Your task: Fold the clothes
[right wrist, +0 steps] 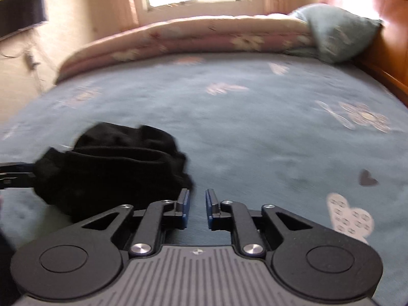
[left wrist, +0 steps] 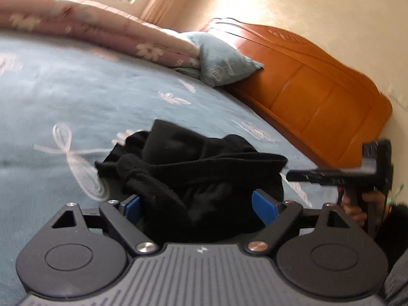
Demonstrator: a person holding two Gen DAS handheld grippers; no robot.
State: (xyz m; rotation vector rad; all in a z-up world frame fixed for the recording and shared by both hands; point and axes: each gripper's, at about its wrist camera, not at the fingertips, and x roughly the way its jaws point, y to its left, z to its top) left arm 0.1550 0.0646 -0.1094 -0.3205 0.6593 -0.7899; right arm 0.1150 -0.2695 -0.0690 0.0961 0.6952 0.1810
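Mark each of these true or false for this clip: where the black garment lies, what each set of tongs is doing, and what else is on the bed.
1. The black garment lies crumpled on the blue bedspread. True.
2. The left tongs are spread wide around the garment. True.
3. The right tongs grip the garment. False: nothing is between them; the garment is beside them.
4. The garment is neatly folded. False: it is bunched.
5. A blue pillow sits by the wooden headboard. True.

The crumpled black fleece garment [left wrist: 199, 173] looks soft and matt on the blue plush bedspread [right wrist: 255, 127]; the orange wooden headboard [left wrist: 313, 97] at upper right shines, smoothly varnished.
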